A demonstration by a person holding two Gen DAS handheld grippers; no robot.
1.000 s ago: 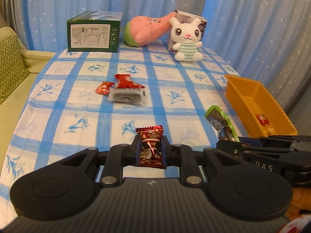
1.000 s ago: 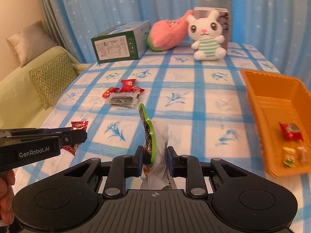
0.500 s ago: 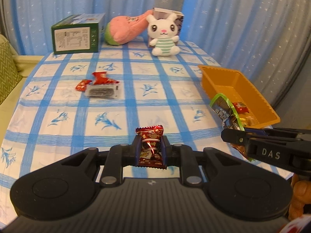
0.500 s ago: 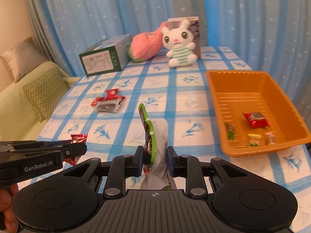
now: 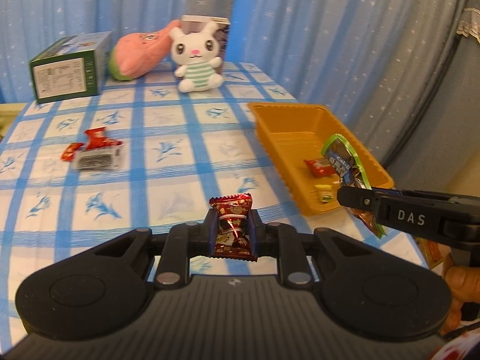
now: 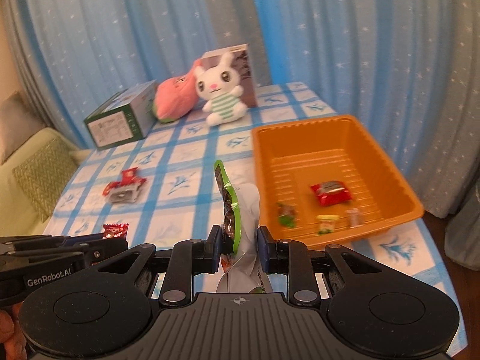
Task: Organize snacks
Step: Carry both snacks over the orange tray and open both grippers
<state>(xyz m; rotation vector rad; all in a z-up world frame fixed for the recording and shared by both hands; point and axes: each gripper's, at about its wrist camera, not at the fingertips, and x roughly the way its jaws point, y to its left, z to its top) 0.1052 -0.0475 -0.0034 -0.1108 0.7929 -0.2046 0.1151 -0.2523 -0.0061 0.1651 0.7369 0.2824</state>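
Right wrist: orange tray point(image 6: 390, 165) beside plush rabbit point(image 6: 222, 90), green box point(image 6: 120, 120).

A table draped in a blue-and-white checked floral cloth point(image 5: 168, 162) carries an orange plastic tray point(image 5: 303, 114) at right, a small cluster of red and clear snack packets point(image 5: 94, 153) at left, and a green cardboard box point(image 5: 67, 73), pink plush toy point(image 5: 138, 54) and white rabbit plush point(image 5: 196, 60) along its far edge.

tray point(image 6: 387, 162) orange; cloth point(image 5: 210, 138) blue-wht check; curtain point(image 6: 150, 30) blue w/ stars
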